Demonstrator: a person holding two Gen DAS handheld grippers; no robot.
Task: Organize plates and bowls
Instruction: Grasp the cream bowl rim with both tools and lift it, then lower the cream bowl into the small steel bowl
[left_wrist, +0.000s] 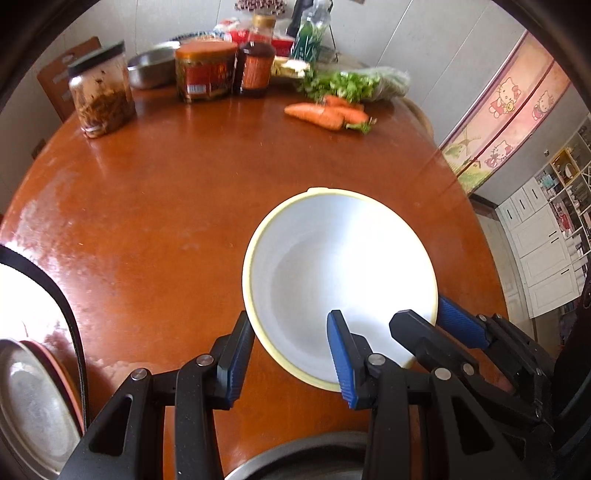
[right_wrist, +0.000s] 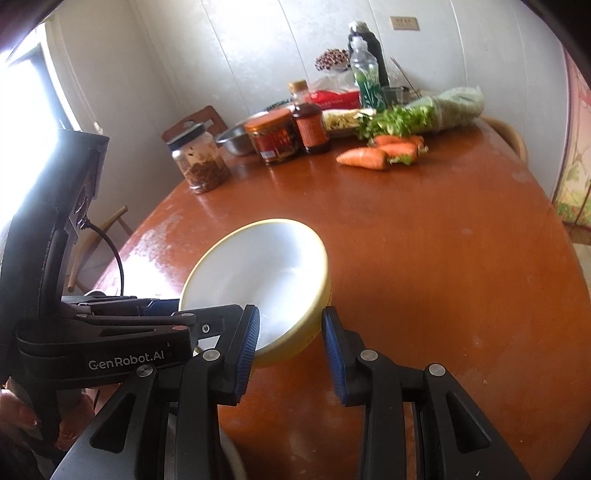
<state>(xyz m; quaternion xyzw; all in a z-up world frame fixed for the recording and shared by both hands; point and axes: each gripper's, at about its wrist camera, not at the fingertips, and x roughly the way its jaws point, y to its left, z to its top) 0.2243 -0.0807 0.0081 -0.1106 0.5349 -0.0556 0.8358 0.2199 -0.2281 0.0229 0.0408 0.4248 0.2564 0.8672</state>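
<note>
A white bowl with a yellow rim (left_wrist: 343, 280) is tilted above the brown table, also in the right wrist view (right_wrist: 266, 280). My left gripper (left_wrist: 290, 354) is open with its jaws straddling the bowl's near rim, one finger outside, one inside. My right gripper (right_wrist: 290, 343) is open too, its jaws either side of the bowl's wall; it shows in the left wrist view (left_wrist: 424, 325) at the bowl's right edge. Whether either finger touches the bowl I cannot tell. A metal plate (left_wrist: 33, 413) lies at lower left, and a metal bowl's rim (left_wrist: 303, 458) shows below.
The round wooden table (left_wrist: 166, 206) carries jars (left_wrist: 101, 92), a sauce bottle (left_wrist: 256, 62), a steel bowl (left_wrist: 151, 68), carrots (left_wrist: 325, 112) and greens (left_wrist: 354, 83) at the far side. White cabinets (left_wrist: 546, 251) stand right of the table.
</note>
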